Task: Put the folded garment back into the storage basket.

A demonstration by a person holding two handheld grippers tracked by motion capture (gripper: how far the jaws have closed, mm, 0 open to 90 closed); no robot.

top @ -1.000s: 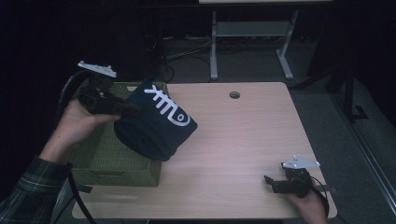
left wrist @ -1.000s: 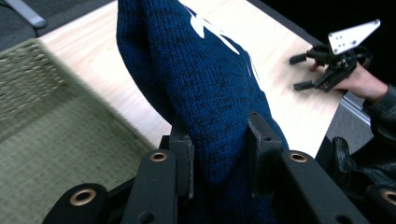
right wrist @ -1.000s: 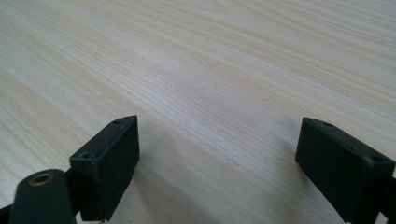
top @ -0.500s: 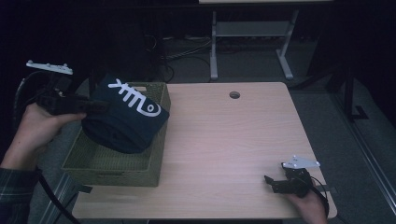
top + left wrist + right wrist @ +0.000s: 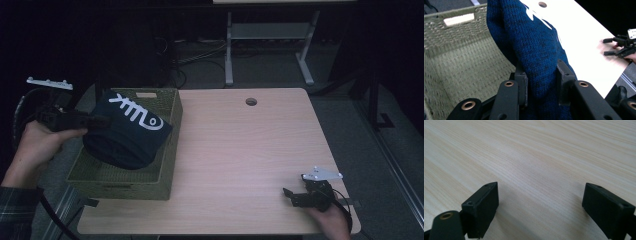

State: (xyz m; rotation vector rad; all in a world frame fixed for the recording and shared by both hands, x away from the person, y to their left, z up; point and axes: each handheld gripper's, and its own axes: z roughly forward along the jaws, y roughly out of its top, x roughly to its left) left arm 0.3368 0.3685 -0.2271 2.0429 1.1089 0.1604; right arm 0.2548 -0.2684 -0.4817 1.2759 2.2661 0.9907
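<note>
The left gripper (image 5: 95, 121) clamps a dark blue knitted sweater (image 5: 127, 130) over the green woven basket (image 5: 167, 167). Far right of the basket, the right gripper (image 5: 289, 196) rests open and empty on the table (image 5: 240, 150).

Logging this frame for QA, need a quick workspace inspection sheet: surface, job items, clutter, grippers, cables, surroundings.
Surface: light wood table, bare, round hole near far edge.
Job's things: dark blue knitted sweater with white pattern, hanging over the green woven basket at the table's left end.
Clutter: nothing seen.
Grippers: left gripper shut on the sweater; right gripper open, resting low at the near right corner.
Cables: black cable trailing under the left forearm.
Surroundings: dark room, grey desk frame behind.
</note>
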